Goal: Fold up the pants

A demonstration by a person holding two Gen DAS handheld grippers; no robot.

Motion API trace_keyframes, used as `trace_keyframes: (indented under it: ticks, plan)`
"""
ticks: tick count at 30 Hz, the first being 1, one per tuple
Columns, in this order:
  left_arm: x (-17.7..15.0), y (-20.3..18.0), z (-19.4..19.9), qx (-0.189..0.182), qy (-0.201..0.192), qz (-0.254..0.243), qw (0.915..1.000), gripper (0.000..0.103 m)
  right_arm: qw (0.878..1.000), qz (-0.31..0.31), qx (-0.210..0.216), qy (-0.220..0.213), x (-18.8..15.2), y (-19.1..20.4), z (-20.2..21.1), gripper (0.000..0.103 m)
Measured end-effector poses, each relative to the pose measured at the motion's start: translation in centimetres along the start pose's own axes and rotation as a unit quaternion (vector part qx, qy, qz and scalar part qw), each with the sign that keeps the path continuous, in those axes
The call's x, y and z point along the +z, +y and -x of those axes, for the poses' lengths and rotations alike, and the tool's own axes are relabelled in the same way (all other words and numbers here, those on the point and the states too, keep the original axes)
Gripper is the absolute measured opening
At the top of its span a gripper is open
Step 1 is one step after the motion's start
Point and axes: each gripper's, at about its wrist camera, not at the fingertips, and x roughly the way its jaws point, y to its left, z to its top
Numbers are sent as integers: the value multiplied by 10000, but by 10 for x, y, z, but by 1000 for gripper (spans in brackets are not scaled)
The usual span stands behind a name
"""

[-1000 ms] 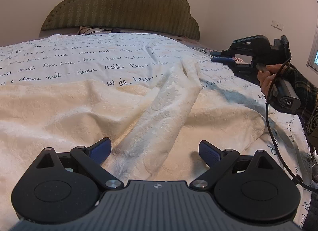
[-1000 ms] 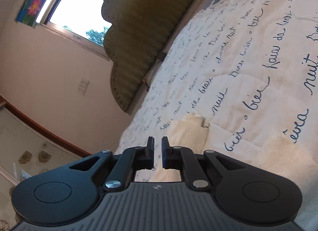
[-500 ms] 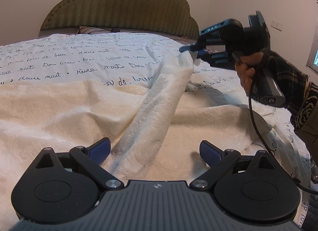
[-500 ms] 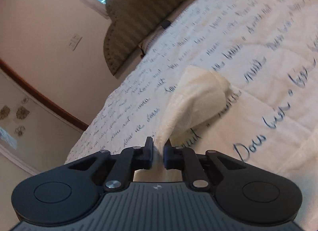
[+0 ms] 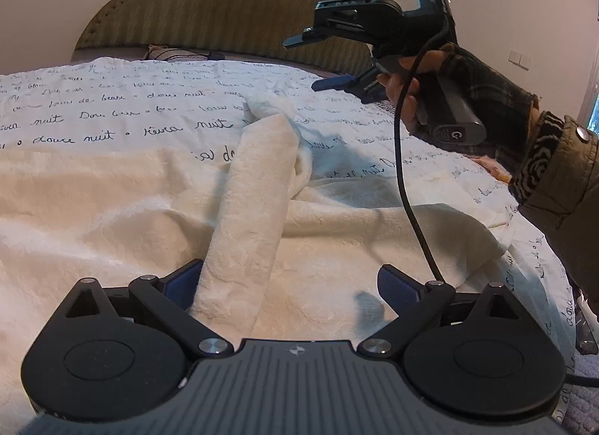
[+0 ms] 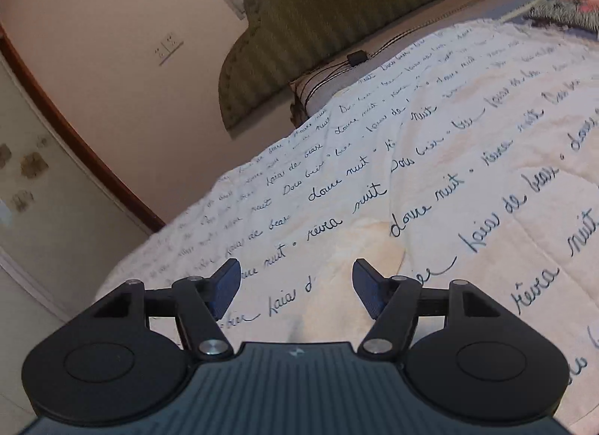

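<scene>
Since its jaws have just opened and hold nothing, the right gripper (image 5: 312, 60) hangs above the cream fleece pants (image 5: 254, 188) leg; left gripper (image 5: 290, 285) waits wide, straddling it

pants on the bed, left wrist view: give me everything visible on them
The pants are cream-white, fluffy, fleece-like fabric with a faint embossed texture. They lie spread and rumpled across the script-printed bedcover. One leg forms a long raised ridge running from between the left gripper's open jaws away toward the headboard, its far end crumpled on the cover. It lies right beside that gripper's left pad; contact unclear. The right gripper, jaws just opened, hangs above, holding nothing.
</scene>
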Motion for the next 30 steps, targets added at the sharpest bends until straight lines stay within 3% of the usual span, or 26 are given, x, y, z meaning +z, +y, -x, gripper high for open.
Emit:
trace_keyframes:
  ticks: [3, 7, 11, 13, 15, 18, 20, 23, 24, 25, 26, 27, 28, 30]
  plan:
    - [1, 1, 0, -19, -8, 26, 10000, 99, 9959, -711, 406, 397, -8, -22, 2, 67]
    - [1, 2, 0, -15, -6, 21, 10000, 99, 9694, -1862, 1155, 1110, -36, -53, 1, 67]
    - [0, 1, 0, 2, 3, -6, 10000, 100, 9627, -1828, 1410, 1414, -59, -51, 5, 67]
    - [0, 1, 0, 9, 7, -15, 10000, 100, 9669, -1638, 1159, 1573, -65, -46, 1, 68]
    - [1, 0, -1, 20, 13, -29, 10000, 100, 9713, -1431, 1119, 1536, -64, -41, -6, 68]
    - [1, -2, -1, 91, 9, -56, 9999, 100, 9799, -1279, 1152, 1010, -55, -37, -15, 68]
    - [3, -8, 2, 440, -43, -106, 9990, 96, 9847, -1287, 1004, 614, -47, -41, -24, 68]
    - [9, -24, 9, 1008, -223, -529, 9933, 93, 9779, -1737, 1065, 461, -38, -58, -46, 65]
    - [11, -31, 10, 1248, -278, -764, 9888, 94, 9752, -1872, 1103, 421, -36, -62, -51, 54]
    - [13, -39, 9, 1690, -349, -1150, 9783, 94, 9731, -1985, 1100, 384, -35, -67, -55, 42]
    - [14, -47, 6, 2111, -421, -1568, 9639, 94, 9712, -2080, 1108, 360, -34, -70, -55, 19]
    - [14, -54, 2, 2431, -475, -1921, 9496, 94, 9677, -2182, 1227, 295, -35, -73, -53, 9]
    - [13, -59, -1, 2651, -516, -2190, 9376, 94, 9658, -2204, 1353, 197, -34, -73, -48, 9]
    - [13, -64, -6, 2859, -559, -2512, 9231, 93, 9670, -2050, 1512, -12, -30, -69, -29, 8]
